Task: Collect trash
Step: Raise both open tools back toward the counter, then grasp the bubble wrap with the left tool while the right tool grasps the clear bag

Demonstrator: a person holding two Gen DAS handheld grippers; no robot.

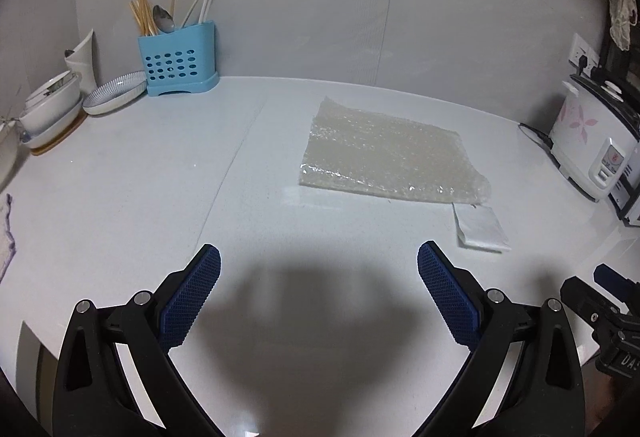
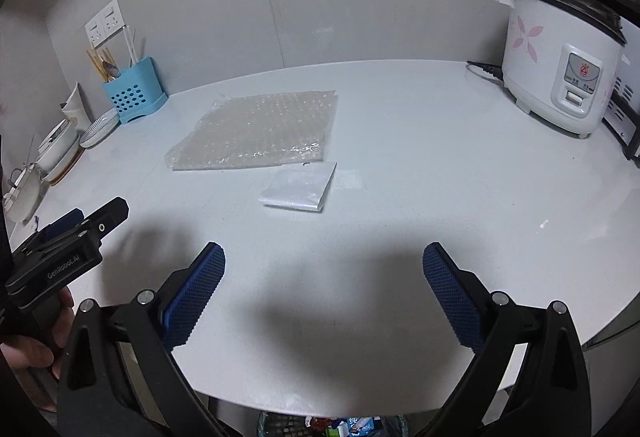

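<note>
Counter point(image 1: 140, 173): bubble wrap sheet point(image 1: 384, 161) lies flat mid-counter, folded white packet point(image 1: 482, 227) just beside its near corner. Rice cooker point(image 2: 560, 53) far right. Left gripper point(image 1: 319, 279) and right gripper point(image 2: 324, 273) both spread wide, holding nothing, above the near edge.

Each camera sits just behind its own gripper, looking forward and slightly down along the two spread blue-padded fingers, low over the near edge of the white counter point(image 1: 160, 177) and facing the back wall. The left wrist view looks from the left, with the bubble wrap sheet point(image 1: 384, 161) ahead to its right; the right wrist view has it ahead to its left. Both share the sheet, the folded white packet point(image 2: 300, 185), the blue utensil holder point(image 2: 134, 95) and the rice cooker point(image 2: 560, 65).
</note>
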